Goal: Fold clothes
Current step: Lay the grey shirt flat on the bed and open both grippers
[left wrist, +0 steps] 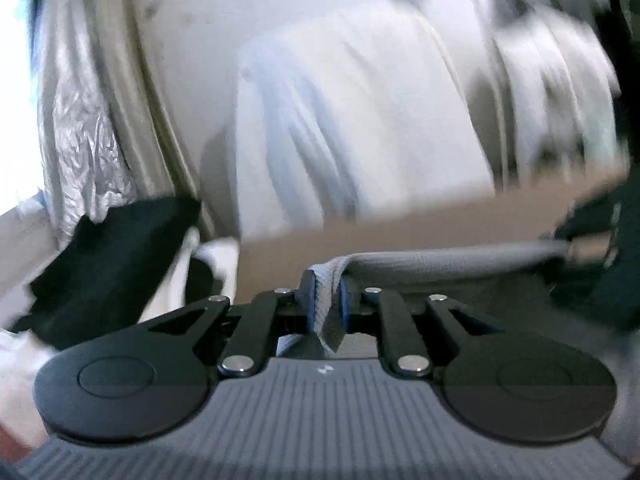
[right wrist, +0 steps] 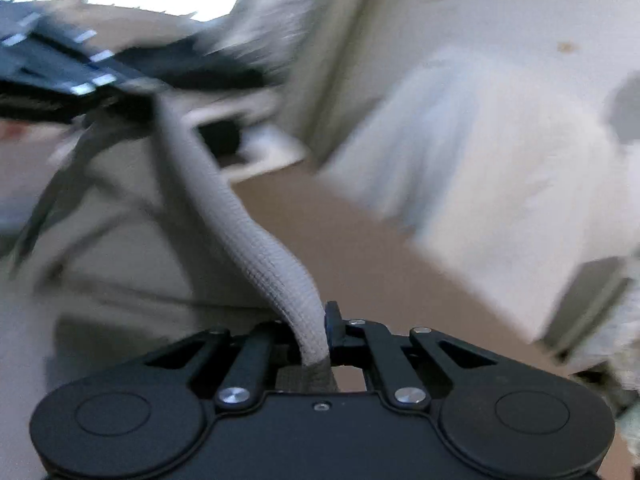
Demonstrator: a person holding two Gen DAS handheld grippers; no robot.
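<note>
A grey ribbed knit garment [right wrist: 256, 248] is held between both grippers and is stretched through the air above a brown table surface [right wrist: 360, 240], so the task is judged to be at an early stage for this piece: it has been picked up, but no fold is shown in it yet. In the left wrist view, the left gripper [left wrist: 326, 300] is seen clamped on a bunched corner of the grey cloth, whose thick hem [left wrist: 460, 252] runs off to the right toward the blurred dark shape of the other tool. In the right wrist view, the right gripper [right wrist: 318, 330] is closed on the same ribbed band, which passes between the jaws and rises to the upper left, where the black linkage of the left gripper is glimpsed in heavy motion blur. The rest of the garment hangs loosely below that band at the left of the right wrist view; which kind of garment it is cannot be told. Beyond the table, a large white sheet-like cloth [left wrist: 360, 120] is draped, and a black fabric item [left wrist: 108, 264] lies at the left with crinkled silver plastic film [left wrist: 84, 132] behind it; whether the white cloth or the black item is already folded cannot be judged through the blur. What remains, as far as can be inferred, is for the grey piece to be spread or laid flat on the table, folded over itself, and set aside.
</note>
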